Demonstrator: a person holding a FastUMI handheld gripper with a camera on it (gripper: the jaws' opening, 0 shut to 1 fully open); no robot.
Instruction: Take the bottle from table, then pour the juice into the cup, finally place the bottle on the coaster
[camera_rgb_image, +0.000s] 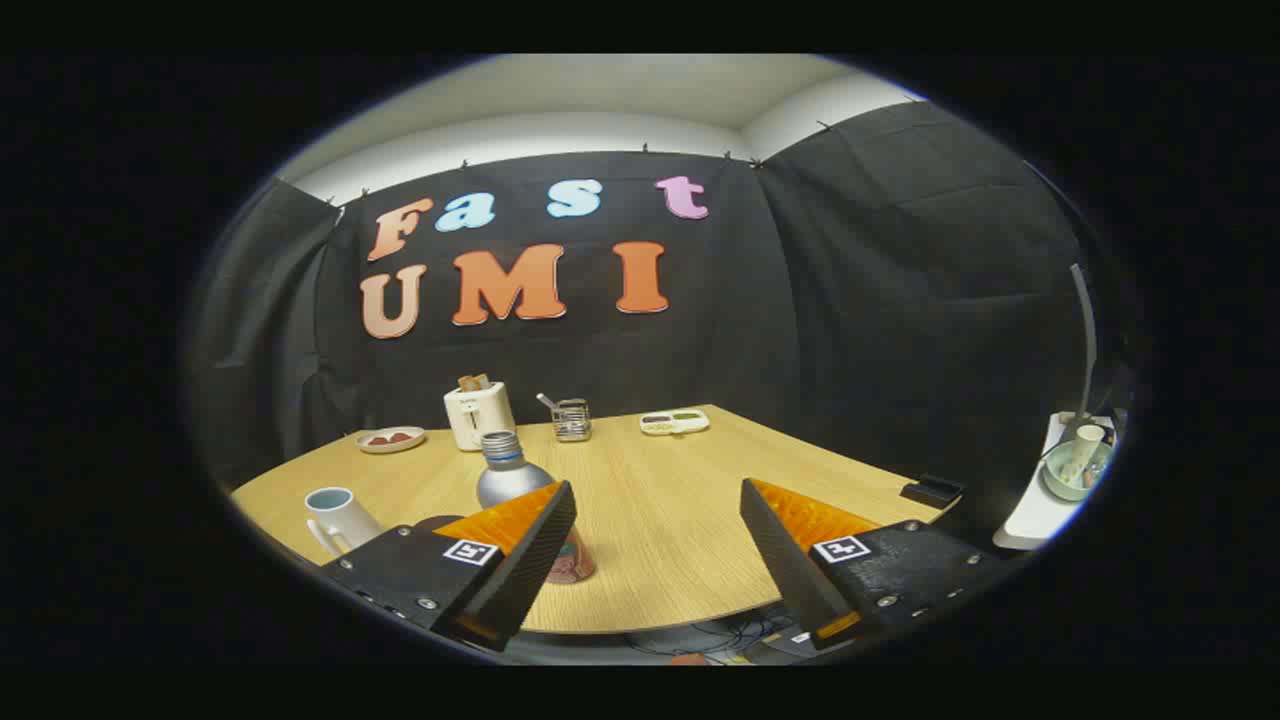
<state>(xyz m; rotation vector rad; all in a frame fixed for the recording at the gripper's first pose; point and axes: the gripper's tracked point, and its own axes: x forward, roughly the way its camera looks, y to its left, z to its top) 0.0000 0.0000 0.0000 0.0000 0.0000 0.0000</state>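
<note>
Half the bottle (512, 470) behind spread gripper (658, 545) jaws.

Table (660, 540) — bottle (512, 478), cup (335, 515), toaster (478, 415)

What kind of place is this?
Likely a staged kitchen-table booth: black cloth walls, a wooden table with toaster, plate, cup and bottle. The gripper is open, bottle behind its left finger.
</note>
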